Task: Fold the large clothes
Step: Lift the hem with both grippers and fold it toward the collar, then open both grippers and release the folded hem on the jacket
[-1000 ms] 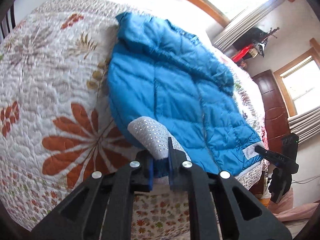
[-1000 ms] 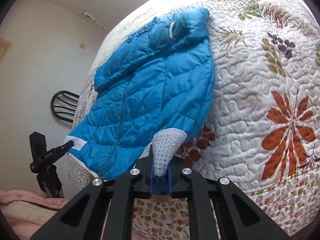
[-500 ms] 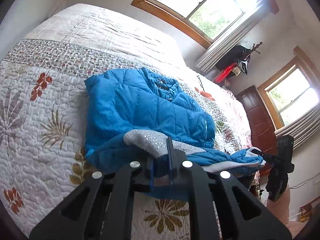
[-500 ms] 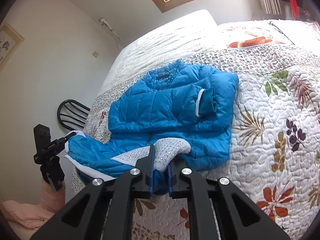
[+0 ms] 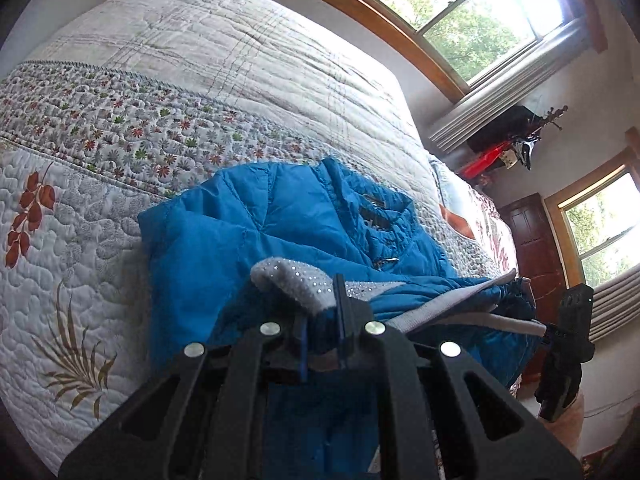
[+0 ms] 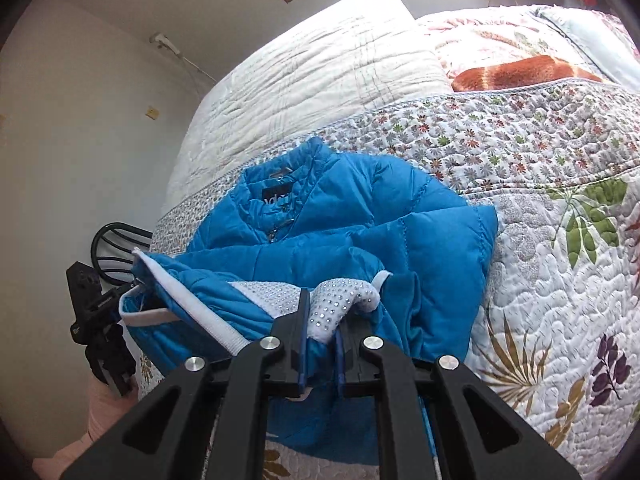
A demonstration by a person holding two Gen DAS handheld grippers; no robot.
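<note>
Nearest, the left tongs (image 5: 322,336) are clamped narrow on the blue jacket (image 5: 256,232) at its grey studded hem (image 5: 296,280). The right tongs (image 6: 322,344) pinch the same hem at its other corner, jaws nearly together with fabric between. The lifted bottom edge hangs over the jacket's upper half, which lies on the floral quilt (image 6: 540,168) of the bed, collar (image 6: 280,196) toward the far pillows. Farther off, a wood-framed window (image 5: 452,12).

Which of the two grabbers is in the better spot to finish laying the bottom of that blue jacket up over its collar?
Neither clearly; it looks like a job for both. The left gripper and right gripper each pinch a hem corner of the blue jacket, at similar reach from the collar.
</note>
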